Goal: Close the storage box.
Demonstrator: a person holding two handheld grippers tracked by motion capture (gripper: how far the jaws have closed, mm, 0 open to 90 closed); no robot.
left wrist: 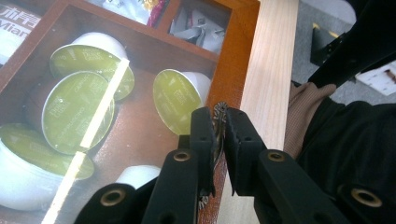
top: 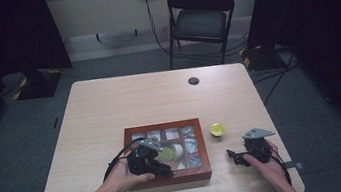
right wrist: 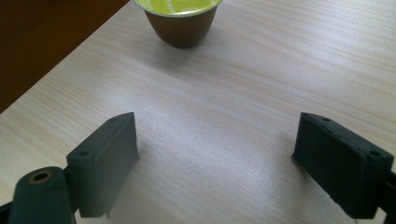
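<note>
Up close, the left gripper view showed the left hand-held gripper [left wrist: 219,122] pinched shut on a small metal clasp [left wrist: 219,113] at the wooden box [left wrist: 233,56] rim, beside green-lidded capsules [left wrist: 77,109]. Overhead, the right hand-held gripper [top: 234,156] rested low on the desk [top: 109,104], jaws spread, near a lone capsule [top: 217,129].

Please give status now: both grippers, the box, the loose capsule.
Left gripper shut over box, gripping nothing. Right gripper open, empty, low over table. Capsule upright beside box, ahead of right gripper. Path clear.
</note>
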